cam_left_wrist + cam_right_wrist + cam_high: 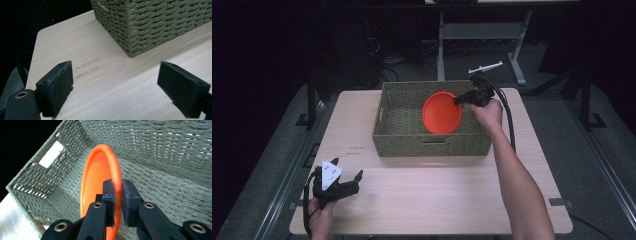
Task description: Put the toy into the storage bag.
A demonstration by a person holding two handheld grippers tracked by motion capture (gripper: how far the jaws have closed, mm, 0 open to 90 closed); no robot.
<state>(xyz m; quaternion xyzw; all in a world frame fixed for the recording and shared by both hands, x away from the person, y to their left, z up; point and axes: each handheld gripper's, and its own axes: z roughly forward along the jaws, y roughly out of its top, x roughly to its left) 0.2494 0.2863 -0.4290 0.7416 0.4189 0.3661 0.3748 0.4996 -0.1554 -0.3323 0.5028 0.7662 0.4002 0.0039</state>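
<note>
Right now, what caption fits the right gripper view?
Right tongs pinch the orange plate by its rim inside the woven basket.

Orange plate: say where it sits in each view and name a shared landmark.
High view: orange plate right of centre, tilted inside the woven basket, its rim pinched by the right claw.
Left gripper view: not in it.
Right gripper view: plate centre, edge-on between the jaws.
Shared landmark: the basket.
</note>
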